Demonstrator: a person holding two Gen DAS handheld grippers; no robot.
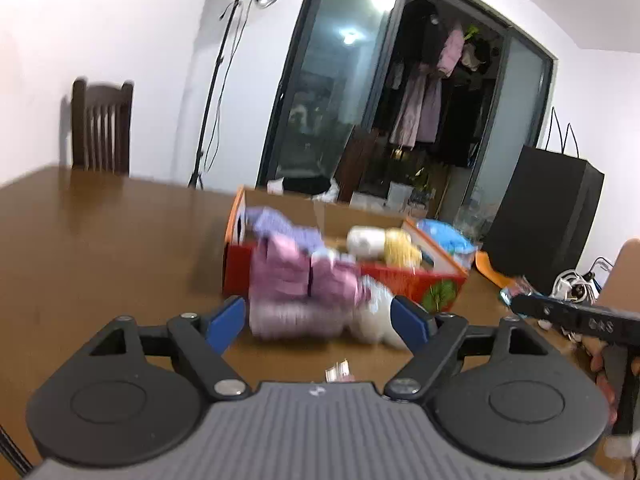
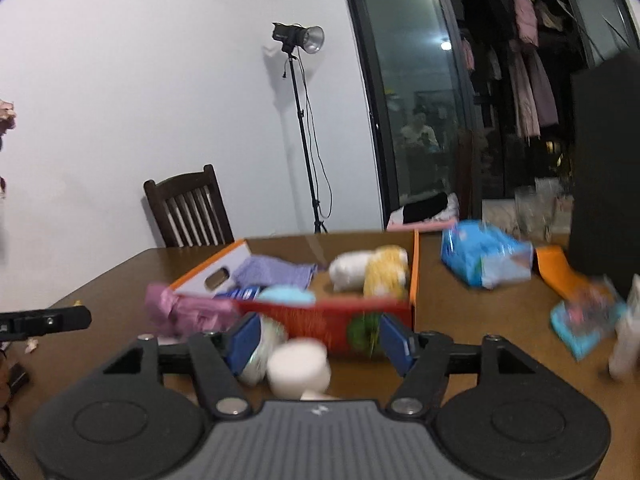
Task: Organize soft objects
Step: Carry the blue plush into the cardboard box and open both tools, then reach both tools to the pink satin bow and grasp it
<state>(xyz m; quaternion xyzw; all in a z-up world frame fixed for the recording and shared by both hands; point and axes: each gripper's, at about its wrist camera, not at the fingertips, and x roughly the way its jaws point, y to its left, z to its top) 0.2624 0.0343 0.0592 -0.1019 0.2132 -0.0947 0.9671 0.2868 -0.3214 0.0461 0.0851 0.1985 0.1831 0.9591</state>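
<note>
My left gripper [image 1: 320, 320] is open, and a blurred pink and lilac soft bundle [image 1: 296, 292] with a white roll [image 1: 374, 318] lies on the table between its blue pads [image 1: 228, 320]. Behind them stands the red and orange cardboard box [image 1: 404, 280] holding a lilac cloth [image 1: 276, 224], white yarn [image 1: 366, 242] and yellow yarn [image 1: 402, 250]. My right gripper [image 2: 320, 340] is open too, with a white roll [image 2: 298, 368] and a wrapped roll [image 2: 260, 350] near its left pad. The pink bundle [image 2: 188, 312] lies left of the box [image 2: 320, 320].
A blue packet [image 2: 484, 260] lies right of the box on the brown table [image 2: 480, 320]. Further right are an orange sheet [image 2: 556, 272], a teal packet [image 2: 580, 320], a white bottle [image 2: 628, 340] and a black box [image 2: 604, 168]. A chair [image 2: 188, 212] and light stand [image 2: 304, 136] stand behind.
</note>
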